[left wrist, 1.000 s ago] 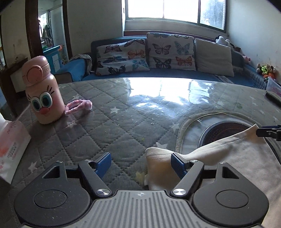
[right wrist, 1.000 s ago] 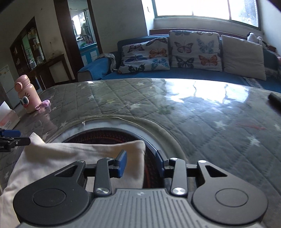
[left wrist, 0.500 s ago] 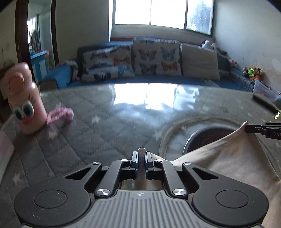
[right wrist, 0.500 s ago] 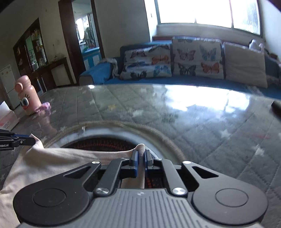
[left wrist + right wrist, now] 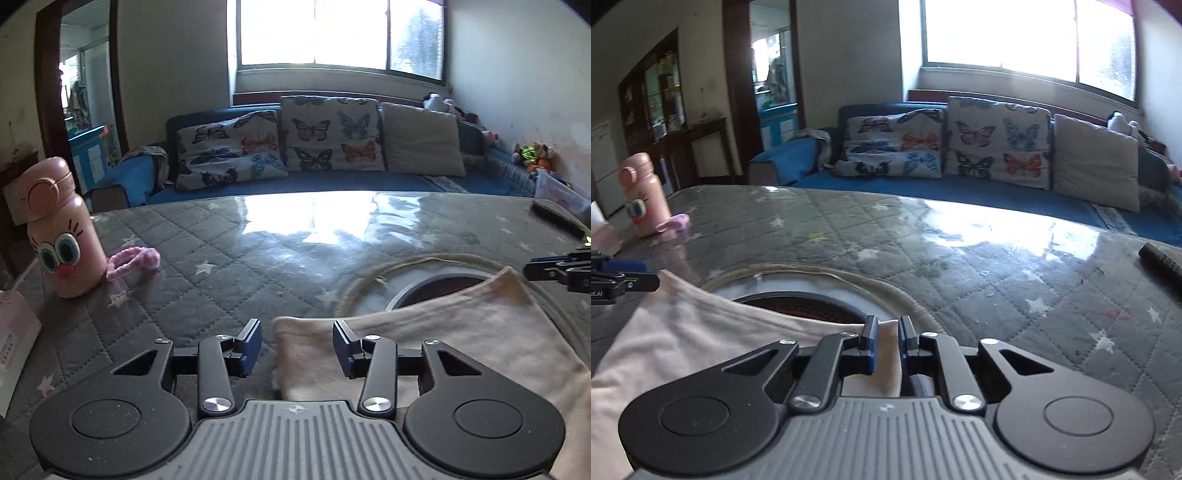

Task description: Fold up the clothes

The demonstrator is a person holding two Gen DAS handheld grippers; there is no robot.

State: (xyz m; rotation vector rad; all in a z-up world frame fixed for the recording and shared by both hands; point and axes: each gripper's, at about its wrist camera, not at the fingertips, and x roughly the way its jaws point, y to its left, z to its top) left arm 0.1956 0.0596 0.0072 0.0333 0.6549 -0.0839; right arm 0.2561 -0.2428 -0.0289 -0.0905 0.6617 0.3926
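- Table (image 5: 229,266), ahead of and under both tools: grey quilted cover with pale stars, glossy under window glare. A round cut-out (image 5: 798,291) with a pale rim and dark red inside sits just past the right tool's tips and ahead-right of the left tool.
- Sofa (image 5: 332,181) beyond the table's far edge, blue, with butterfly cushions (image 5: 325,136) and one plain cushion (image 5: 421,140); bright window above.
- Cloth (image 5: 424,339), cream, the piece being folded: lies flat on the table across the near part of the cut-out, stretched between the two tools. Its left corner lies between the left tool's fingers, its right corner between the right tool's fingers.
- Left gripper (image 5: 297,345): jaws have just been opening and now stand spread. The cloth corner sits between them nearer the right finger, and neither pad presses on it.
- Right gripper (image 5: 886,341): jaws have just been opening, parted by a narrow gap. Cloth edge lies in the gap; pads look clear of it. From the left view only its dark tips show at the cloth's far right corner.
- Bottle (image 5: 61,232), pink with a cartoon face, upright, well to the left of the left tool.
- White box (image 5: 14,339) at the left tool's near left, partly out of view.
- Pink fuzzy band (image 5: 135,260), touching the bottle's right side.
- Dark slim object (image 5: 1161,260) at the far right table edge; cannot tell what it is.
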